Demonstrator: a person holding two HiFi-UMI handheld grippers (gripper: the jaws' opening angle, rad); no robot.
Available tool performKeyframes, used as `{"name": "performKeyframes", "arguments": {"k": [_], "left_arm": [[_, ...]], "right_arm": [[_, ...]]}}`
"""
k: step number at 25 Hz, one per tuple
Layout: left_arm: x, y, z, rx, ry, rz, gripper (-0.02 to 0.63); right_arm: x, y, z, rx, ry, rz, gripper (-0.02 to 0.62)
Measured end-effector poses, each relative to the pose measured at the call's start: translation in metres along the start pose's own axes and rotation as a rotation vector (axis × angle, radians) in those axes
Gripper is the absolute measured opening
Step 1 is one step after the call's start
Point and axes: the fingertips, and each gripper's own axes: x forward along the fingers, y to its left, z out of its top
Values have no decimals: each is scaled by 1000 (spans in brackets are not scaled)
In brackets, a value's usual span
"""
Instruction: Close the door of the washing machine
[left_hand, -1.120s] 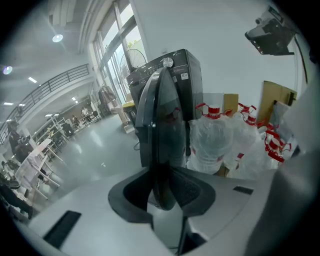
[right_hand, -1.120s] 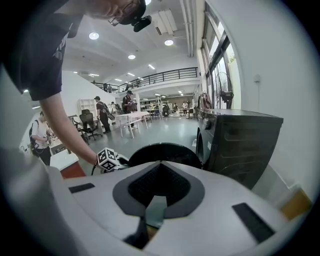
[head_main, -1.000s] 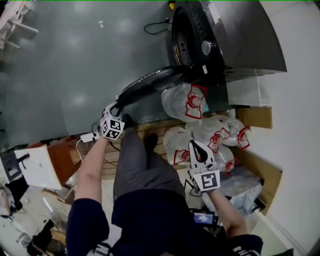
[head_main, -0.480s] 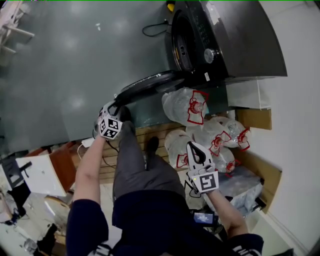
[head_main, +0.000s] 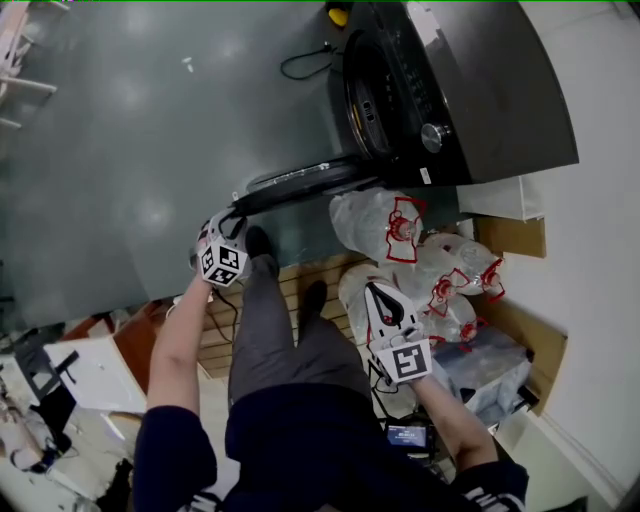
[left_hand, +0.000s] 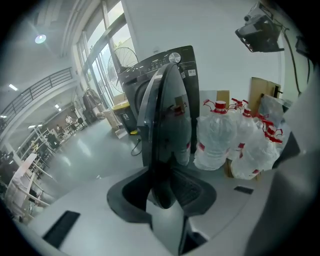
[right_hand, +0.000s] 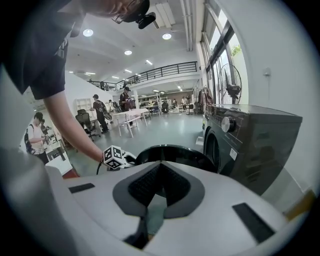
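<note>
Head view: at far left, the left gripper (head_main: 232, 213) has its jaws clamped on the free edge of the washing machine door (head_main: 300, 184), which stands swung well out over the grey floor (head_main: 120, 150). Further right and lower, the right gripper (head_main: 374, 293) hangs with jaws together and empty, just beside clear water bottles (head_main: 385, 222) with red caps. The dark front-loading washing machine (head_main: 480, 90) stands at upper right, its drum opening uncovered.

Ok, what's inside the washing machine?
The washing machine stands with its door open, showing only a dark opening; whether anything lies inside cannot be seen.
</note>
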Motion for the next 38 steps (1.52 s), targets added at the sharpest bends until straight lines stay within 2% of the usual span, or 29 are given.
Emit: {"name": "performKeyframes", "arguments": {"k": [6, 11, 16, 21, 32, 38], "left_arm": [[16, 28, 2, 30, -10, -42, 133], [30, 52, 8, 62, -39, -92, 133], [43, 73, 16, 95, -33, -157, 133], [55, 89, 21, 119, -38, -190, 133], [73, 115, 32, 157, -27, -239, 133], [83, 123, 39, 158, -6, -245, 135]], "right_arm": [[31, 12, 18, 6, 5, 7, 20], [62, 16, 40, 8, 41, -28, 20], [92, 18, 72, 0, 32, -79, 20], [115, 21, 96, 19, 24, -120, 20], [133, 30, 124, 44, 35, -141, 20], [135, 19, 126, 53, 53, -132, 20]]}}
